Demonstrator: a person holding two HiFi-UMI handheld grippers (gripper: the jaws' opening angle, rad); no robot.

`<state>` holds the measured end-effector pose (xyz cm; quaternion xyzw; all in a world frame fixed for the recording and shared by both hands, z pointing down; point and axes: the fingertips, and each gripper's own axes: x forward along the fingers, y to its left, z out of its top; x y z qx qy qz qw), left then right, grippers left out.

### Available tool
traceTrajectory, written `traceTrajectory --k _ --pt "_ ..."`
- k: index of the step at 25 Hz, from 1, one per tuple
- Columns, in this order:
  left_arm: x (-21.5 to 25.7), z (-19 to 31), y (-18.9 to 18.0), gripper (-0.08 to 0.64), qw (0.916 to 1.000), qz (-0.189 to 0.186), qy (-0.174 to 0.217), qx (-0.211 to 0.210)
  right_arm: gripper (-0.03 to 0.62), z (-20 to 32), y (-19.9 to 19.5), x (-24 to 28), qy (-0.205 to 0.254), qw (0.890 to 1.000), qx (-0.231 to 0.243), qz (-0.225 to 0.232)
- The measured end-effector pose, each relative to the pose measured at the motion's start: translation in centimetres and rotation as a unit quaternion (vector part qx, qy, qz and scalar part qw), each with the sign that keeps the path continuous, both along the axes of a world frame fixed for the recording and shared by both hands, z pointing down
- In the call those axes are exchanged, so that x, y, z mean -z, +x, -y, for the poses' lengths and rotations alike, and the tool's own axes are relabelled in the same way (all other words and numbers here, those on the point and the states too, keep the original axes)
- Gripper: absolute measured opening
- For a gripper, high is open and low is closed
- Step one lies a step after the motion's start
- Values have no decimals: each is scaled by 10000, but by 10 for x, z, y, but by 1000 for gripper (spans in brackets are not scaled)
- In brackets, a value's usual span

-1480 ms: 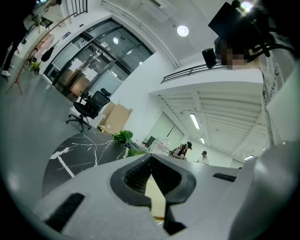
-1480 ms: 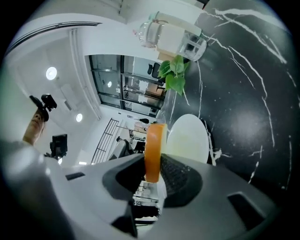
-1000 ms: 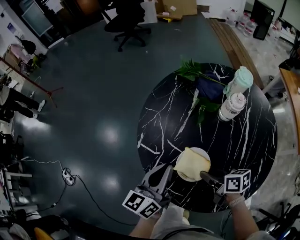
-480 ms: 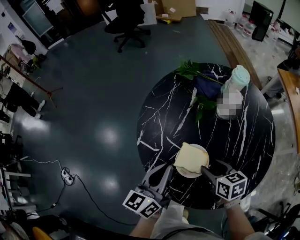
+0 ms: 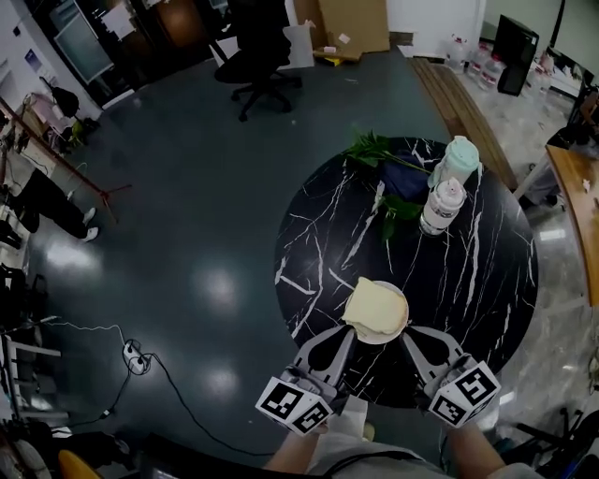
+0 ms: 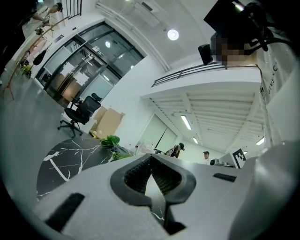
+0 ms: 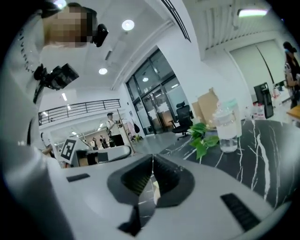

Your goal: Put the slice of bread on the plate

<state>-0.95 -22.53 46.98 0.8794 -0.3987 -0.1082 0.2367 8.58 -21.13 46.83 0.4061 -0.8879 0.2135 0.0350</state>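
Observation:
The pale slice of bread (image 5: 374, 307) lies flat on the small white plate (image 5: 401, 323) near the front edge of the round black marble table (image 5: 459, 281). My left gripper (image 5: 343, 337) hovers just left of the plate, shut and empty; in its own view the left gripper (image 6: 151, 158) shows its tips together. My right gripper (image 5: 413, 340) is just below the plate's right side, off the bread. In its own view the right gripper (image 7: 152, 161) has jaws closing, tips met, with nothing between them.
At the table's far side stand a clear bottle (image 5: 442, 207), a mint-lidded bottle (image 5: 460, 161), a leafy plant (image 5: 379, 148) and a dark blue object (image 5: 408, 180). An office chair (image 5: 251, 54) and cardboard boxes (image 5: 351, 19) are beyond; a cable (image 5: 140, 359) lies on the floor.
My right gripper let go of the bread's edge, opened wide, drew back off the plate, rose and closed. The left gripper shifted slightly. The bread stays on the plate.

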Motion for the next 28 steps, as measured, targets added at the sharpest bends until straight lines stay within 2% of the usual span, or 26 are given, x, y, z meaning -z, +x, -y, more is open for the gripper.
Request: traceTrajectory --k 4,16,24,28 --pt "18 -21 14 8 9997 64 198 -91 11 -23 -4 29 470 9988 151 6" --pt "72 -80 40 8 9969 205 730 -198 11 -83 3 91 1082 9939 178 -75" --pt "98 -90 32 8 9938 321 1051 -144 10 -93 -5 116 1447 9891 254 17" --pt "101 -86 27 8 9939 361 1034 -95 9 -91 -10 119 1440 9889 351 -19"
